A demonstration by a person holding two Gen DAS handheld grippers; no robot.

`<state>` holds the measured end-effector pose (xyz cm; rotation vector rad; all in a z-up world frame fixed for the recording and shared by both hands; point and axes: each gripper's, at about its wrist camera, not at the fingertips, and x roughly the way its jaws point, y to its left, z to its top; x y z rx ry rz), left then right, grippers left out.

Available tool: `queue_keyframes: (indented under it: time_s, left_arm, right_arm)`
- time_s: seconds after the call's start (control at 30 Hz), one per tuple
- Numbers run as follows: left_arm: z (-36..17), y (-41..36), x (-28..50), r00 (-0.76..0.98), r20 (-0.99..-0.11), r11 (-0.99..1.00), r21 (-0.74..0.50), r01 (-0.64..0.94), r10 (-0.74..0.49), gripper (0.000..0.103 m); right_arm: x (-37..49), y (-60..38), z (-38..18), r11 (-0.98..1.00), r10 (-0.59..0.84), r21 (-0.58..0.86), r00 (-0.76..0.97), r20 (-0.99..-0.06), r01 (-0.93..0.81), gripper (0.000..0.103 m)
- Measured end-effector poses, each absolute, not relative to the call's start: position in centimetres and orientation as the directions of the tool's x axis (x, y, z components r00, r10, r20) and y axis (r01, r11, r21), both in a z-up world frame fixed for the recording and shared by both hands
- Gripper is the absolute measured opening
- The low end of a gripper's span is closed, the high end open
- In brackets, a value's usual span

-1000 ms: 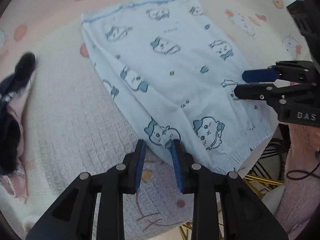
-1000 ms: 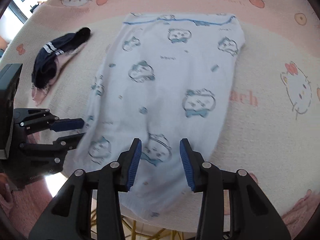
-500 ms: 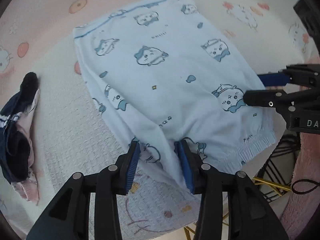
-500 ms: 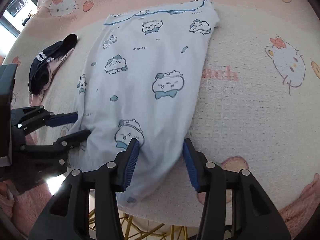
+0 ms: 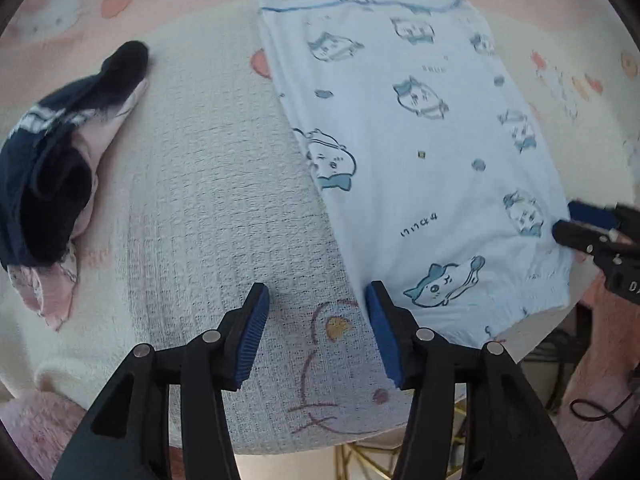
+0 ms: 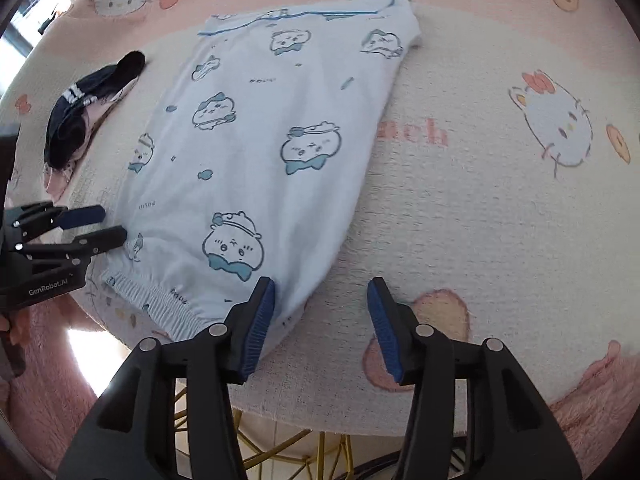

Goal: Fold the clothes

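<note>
A light blue garment with cartoon animal prints lies flat on the blanket-covered table; it also shows in the right wrist view, its elastic waistband at the near edge. My left gripper is open and empty, just left of the garment's near left corner. My right gripper is open and empty at the garment's near right corner, its left finger touching the cloth edge. Each gripper shows in the other's view, at the garment's sides.
A dark navy and pink bundle of clothing lies at the left, also in the right wrist view. The pink and cream cartoon blanket covers the table. Gold table legs show below the near edge.
Both grippers have opened wider and moved outward to the garment's near corners. The garment has gone from hanging over the near edge to lying flatter.
</note>
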<state>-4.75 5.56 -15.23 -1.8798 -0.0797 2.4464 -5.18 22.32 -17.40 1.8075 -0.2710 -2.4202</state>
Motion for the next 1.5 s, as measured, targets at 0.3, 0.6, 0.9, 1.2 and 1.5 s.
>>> queue_keyframes:
  time_s: [0.3,0.6,0.9,1.2,1.5]
  left_arm:
    - [-13.3,10.1,-6.8,-0.302,-0.952,-0.996,-0.035,-0.076,0.057,0.053]
    - [-14.4,14.2,-5.9,-0.244,-0.965,-0.967,-0.029,-0.253,0.093,0.054]
    - [-10.8,12.7,-4.2,-0.351,-0.898,-0.958,-0.204,-0.203,0.266,0.054]
    - [-11.6,5.4,0.5,-0.359,-0.883,-0.953,-0.285,-0.104,0.304,0.054]
    - [-13.4,3.7,2.2,-0.27,-0.946,-0.983,-0.16,-0.095,0.18,0.054]
  right_arm:
    - [-4.9,22.1,-18.2,-0.987,-0.14,0.157,-0.267,-0.954,-0.043,0.051]
    - [-6.2,20.9,-18.0,-0.979,-0.198,0.202,-0.287,-0.937,0.017,0.049]
    - [-4.1,22.7,-16.1,-0.95,-0.287,0.31,-0.29,-0.913,-0.037,0.052]
    - [-2.9,22.2,-16.5,-0.971,-0.218,0.236,-0.249,-0.944,-0.046,0.057]
    - [-3.3,20.7,-16.4,-0.978,-0.199,0.208,-0.212,-0.957,-0.021,0.057]
